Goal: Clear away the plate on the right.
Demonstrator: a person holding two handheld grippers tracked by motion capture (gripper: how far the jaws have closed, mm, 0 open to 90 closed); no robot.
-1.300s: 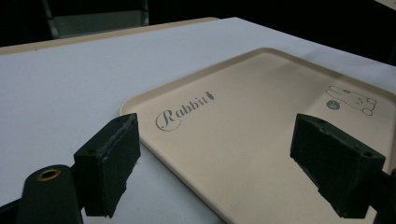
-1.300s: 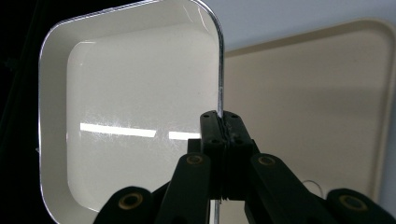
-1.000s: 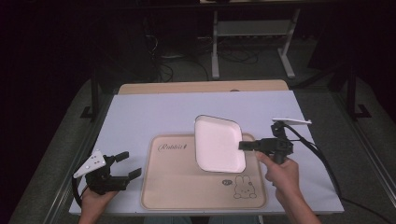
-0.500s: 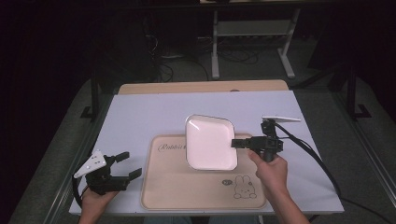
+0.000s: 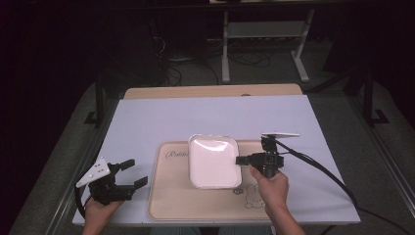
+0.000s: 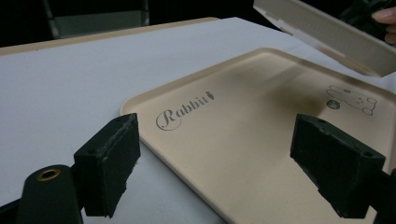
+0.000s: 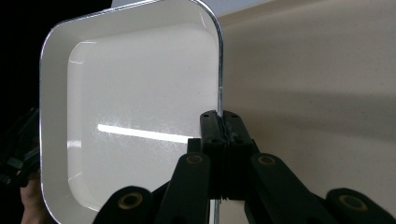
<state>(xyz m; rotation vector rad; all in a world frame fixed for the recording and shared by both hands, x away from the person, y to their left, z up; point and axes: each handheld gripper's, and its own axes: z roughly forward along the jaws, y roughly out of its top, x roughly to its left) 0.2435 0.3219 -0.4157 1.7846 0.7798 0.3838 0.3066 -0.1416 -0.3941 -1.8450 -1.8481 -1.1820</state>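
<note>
Above the beige tray [image 5: 181,203], the right gripper [image 5: 241,160] holds a white square plate [image 5: 211,160] by its rim, jaws pinched tight on the edge, carrying it clear of the tray's surface. The step in hand looks like setting the plate down on the tray; the next move calls for lowering it level before letting go. The left gripper [image 5: 132,173] rests at the tray's near left corner on the white table [image 5: 147,122], jaws wide and empty. The plate's far edge is cut off in the left gripper view, and its underside stays partly hidden.
</note>
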